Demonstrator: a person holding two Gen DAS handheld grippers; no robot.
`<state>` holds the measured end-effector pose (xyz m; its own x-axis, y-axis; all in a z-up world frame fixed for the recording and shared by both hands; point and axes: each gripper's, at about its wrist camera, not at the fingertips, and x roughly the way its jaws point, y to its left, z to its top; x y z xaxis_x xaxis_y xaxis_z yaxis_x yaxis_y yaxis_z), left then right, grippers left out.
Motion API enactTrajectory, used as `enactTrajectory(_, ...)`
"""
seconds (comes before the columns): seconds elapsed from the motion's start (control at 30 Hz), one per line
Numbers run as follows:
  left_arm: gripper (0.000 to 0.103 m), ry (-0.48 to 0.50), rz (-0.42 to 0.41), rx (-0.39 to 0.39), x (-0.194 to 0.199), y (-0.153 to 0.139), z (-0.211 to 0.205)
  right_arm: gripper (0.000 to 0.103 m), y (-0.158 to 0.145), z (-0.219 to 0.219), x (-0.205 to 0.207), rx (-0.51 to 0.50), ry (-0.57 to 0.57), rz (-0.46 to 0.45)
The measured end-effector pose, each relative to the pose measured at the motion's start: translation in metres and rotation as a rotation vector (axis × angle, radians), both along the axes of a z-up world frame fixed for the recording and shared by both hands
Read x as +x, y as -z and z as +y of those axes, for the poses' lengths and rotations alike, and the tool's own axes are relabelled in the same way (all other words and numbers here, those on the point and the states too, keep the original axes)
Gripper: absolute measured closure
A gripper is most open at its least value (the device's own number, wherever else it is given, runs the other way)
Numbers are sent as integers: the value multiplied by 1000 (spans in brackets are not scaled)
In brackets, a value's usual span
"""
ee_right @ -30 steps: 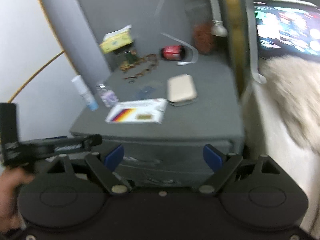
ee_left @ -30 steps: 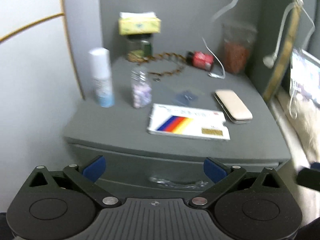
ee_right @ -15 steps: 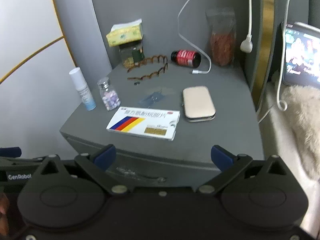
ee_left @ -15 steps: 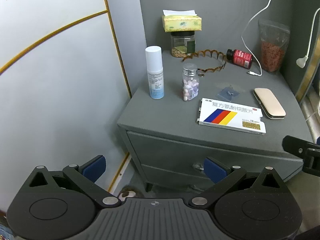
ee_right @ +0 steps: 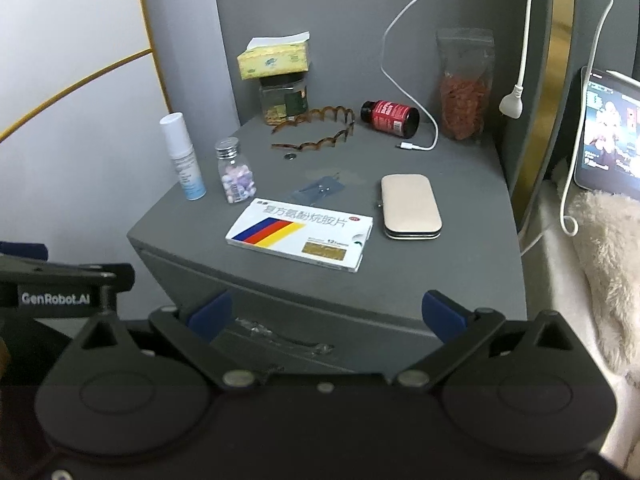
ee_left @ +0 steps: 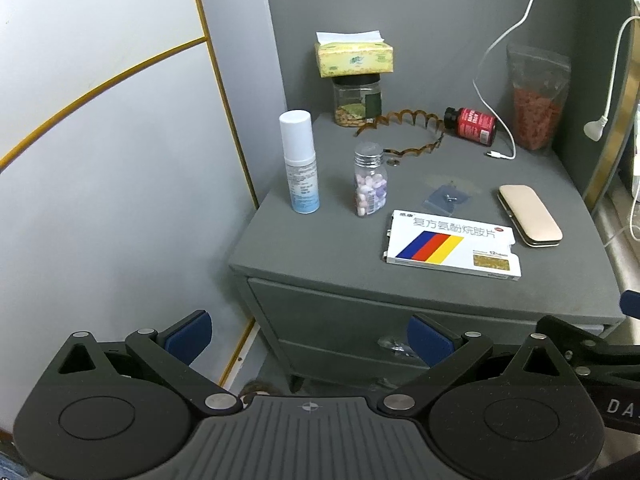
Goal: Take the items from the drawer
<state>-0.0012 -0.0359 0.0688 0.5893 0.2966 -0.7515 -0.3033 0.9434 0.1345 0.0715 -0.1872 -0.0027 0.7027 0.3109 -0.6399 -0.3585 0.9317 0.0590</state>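
A grey nightstand [ee_left: 328, 240] [ee_right: 472, 272] stands in a corner, its top drawer [ee_left: 320, 316] [ee_right: 360, 330] shut. The clear drawer handle [ee_left: 394, 347] [ee_right: 280, 338] sits on the drawer front. My left gripper [ee_left: 309, 336] is open and empty, in front of the drawer and to its left. My right gripper [ee_right: 326, 316] is open and empty, just above and in front of the handle. The drawer's contents are hidden.
On top lie a medicine box [ee_left: 452, 245] [ee_right: 300, 233], beige case [ee_left: 530, 215] [ee_right: 410, 206], pill bottle [ee_left: 370, 185] [ee_right: 235, 176], spray bottle [ee_left: 300, 162] [ee_right: 183, 157], hairband [ee_left: 404, 134], red bottle [ee_left: 471, 125], jar with tissue pack [ee_left: 356, 80]. Bedding [ee_right: 604, 280] lies at the right.
Both grippers have pulled back and steadied; the left view has swung left, so the nightstand now sits further right and more of the white wall shows. Both jaws stay open.
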Motion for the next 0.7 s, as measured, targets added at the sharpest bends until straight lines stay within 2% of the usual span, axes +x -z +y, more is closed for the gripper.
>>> enactTrajectory(0.03,0,2,1,-2,-5,-2,-1,0,0,0,0,1,0,1)
enactTrajectory(0.1,0,8,5,-2,25,8,-3,0,0,0,-1,2,0,2)
enactTrajectory(0.27,0,18,5,1,39,12,-8,0,0,1,-2,2,-2,-1)
enactTrajectory(0.7,0,28,2,7,43,12,-13,0,0,0,-2,4,-9,-4)
